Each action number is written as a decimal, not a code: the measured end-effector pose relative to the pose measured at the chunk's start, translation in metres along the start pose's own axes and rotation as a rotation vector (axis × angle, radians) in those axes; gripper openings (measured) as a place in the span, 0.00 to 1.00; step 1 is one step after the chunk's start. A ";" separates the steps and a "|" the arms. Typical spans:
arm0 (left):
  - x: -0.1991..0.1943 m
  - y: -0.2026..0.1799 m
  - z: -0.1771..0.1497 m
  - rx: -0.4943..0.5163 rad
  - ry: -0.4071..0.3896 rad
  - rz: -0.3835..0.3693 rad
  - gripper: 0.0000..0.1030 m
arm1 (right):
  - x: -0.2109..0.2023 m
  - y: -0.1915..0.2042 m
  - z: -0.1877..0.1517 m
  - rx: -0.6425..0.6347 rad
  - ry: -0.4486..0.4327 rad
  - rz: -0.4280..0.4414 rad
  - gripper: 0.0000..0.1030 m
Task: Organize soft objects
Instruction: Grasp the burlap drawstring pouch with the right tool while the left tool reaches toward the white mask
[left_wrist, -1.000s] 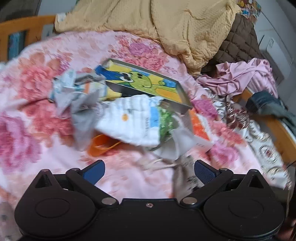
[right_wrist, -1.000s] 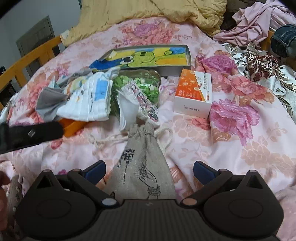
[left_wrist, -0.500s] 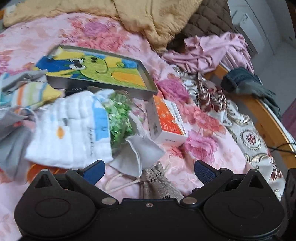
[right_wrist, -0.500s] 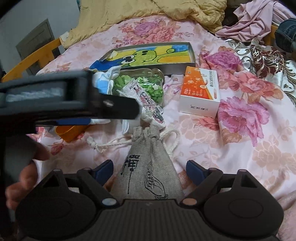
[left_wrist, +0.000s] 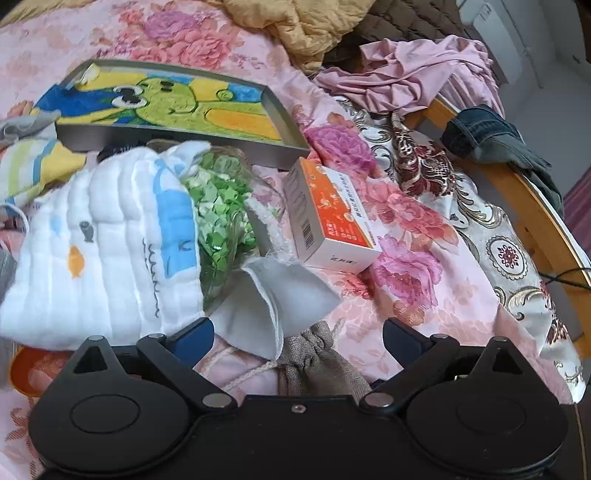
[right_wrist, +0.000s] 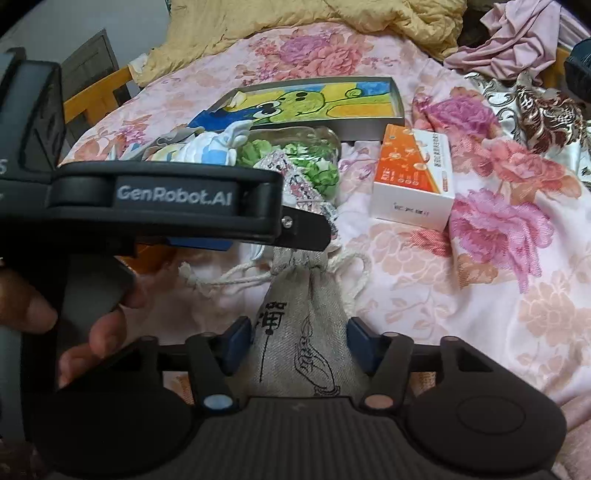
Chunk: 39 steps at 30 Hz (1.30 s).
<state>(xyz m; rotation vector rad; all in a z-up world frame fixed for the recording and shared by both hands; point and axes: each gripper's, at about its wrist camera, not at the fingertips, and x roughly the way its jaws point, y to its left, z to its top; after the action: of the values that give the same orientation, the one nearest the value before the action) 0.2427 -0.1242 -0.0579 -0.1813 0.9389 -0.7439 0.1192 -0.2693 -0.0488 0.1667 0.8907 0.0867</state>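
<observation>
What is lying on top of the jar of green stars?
A white quilted cloth drapes over the jar on one side, and a grey cloth covers its near end. The jar's lid is hidden.

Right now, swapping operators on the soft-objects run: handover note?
Right gripper: jaws have just been closing around the linen drawstring pouch; blue pads at its sides, firm grip unclear.
Left gripper: open, empty, over the pouch's neck.
On the bed: white quilted cloth, grey cloth, bag of green pieces, orange box, picture tray.
Done: nothing visibly sorted.
Left: secure pouch, then put away the cloths.
</observation>
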 end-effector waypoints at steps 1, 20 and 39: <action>0.001 0.001 0.000 -0.008 0.002 0.002 0.95 | 0.000 0.000 0.000 -0.001 0.000 0.005 0.56; 0.000 0.015 0.003 -0.079 -0.042 0.011 0.61 | 0.006 0.001 -0.001 0.015 0.006 0.068 0.41; -0.047 0.024 0.003 -0.173 -0.119 0.099 0.05 | 0.000 0.009 -0.004 -0.016 -0.041 0.138 0.20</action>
<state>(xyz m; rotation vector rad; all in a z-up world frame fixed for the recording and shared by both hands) 0.2396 -0.0764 -0.0358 -0.3249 0.8920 -0.5551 0.1161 -0.2603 -0.0501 0.2141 0.8365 0.2177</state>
